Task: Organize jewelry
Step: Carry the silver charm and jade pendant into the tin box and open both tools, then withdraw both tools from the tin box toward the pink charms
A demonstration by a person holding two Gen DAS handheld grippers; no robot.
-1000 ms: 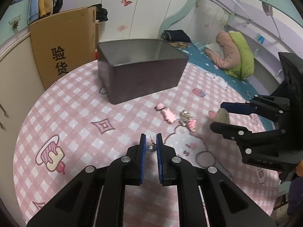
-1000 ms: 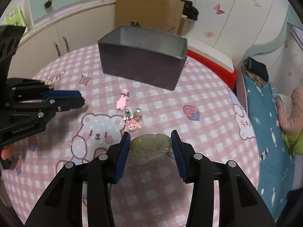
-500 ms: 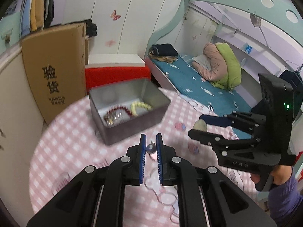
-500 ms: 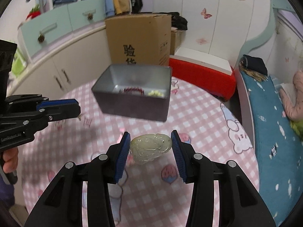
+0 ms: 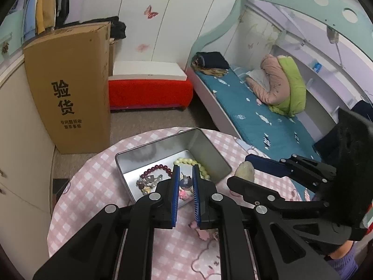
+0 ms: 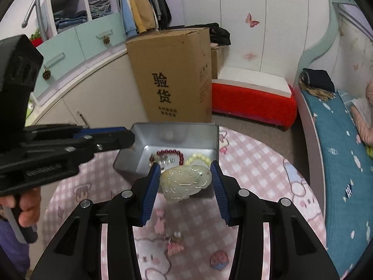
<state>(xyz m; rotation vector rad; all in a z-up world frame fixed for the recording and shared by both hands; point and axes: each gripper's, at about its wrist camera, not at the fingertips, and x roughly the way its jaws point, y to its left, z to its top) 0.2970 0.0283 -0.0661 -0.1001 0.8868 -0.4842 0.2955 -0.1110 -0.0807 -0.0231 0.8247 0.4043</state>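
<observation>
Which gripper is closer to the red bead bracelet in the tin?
Left. The left gripper hangs just over the red bead bracelet in the tin; the right gripper holds its jade pendant nearer the tin's front wall.

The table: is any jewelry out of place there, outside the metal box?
Yes. Two small pink charms lie loose on the checked tablecloth, outside the metal box that already holds the bead bracelets. Nothing looks spilled or damaged.
</observation>
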